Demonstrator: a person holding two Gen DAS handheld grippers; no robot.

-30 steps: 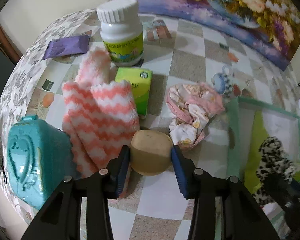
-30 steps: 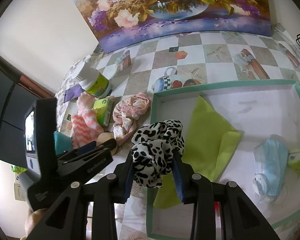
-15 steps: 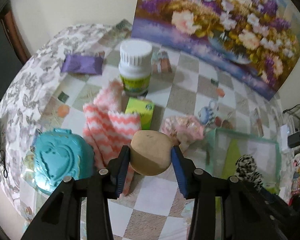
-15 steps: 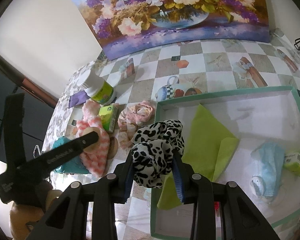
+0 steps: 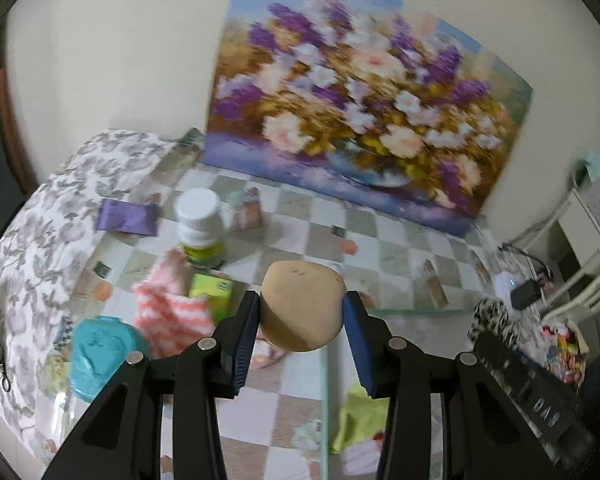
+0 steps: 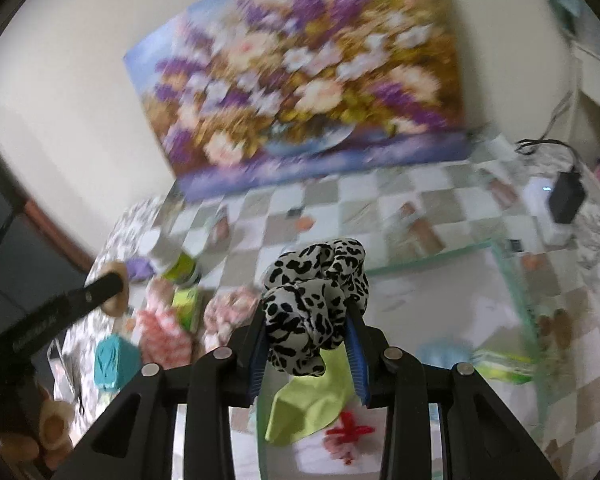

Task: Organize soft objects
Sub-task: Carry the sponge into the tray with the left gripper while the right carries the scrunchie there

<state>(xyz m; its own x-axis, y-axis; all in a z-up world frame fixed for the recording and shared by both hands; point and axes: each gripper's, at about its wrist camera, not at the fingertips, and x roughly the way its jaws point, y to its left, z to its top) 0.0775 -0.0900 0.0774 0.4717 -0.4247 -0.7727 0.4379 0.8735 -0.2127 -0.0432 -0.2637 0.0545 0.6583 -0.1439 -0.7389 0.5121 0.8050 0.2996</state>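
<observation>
My left gripper (image 5: 302, 306) is shut on a tan round sponge (image 5: 302, 306), held high above the checkered table. My right gripper (image 6: 310, 318) is shut on a black-and-white leopard-print scrunchie (image 6: 314, 300), raised above the green-rimmed white tray (image 6: 428, 252). In the tray lie a lime-green cloth (image 6: 312, 404), a blue face mask (image 6: 444, 354) and a green packet (image 6: 504, 364). On the table at the left sit a pink-and-white zigzag towel (image 5: 172, 316) and a pink floral scrunchie (image 6: 228, 308). The left gripper shows in the right wrist view as a dark bar (image 6: 64, 300).
A white pill bottle (image 5: 200, 232), a green box (image 5: 212, 292), a teal heart-shaped case (image 5: 100, 354) and a purple pouch (image 5: 126, 222) stand on the table's left side. A flower painting (image 5: 360, 120) leans on the back wall. A black charger (image 6: 566, 198) lies at the right.
Both grippers have risen and tipped upward, each keeping its object. The table has dropped lower in both views and the wall and painting fill the upper part.
</observation>
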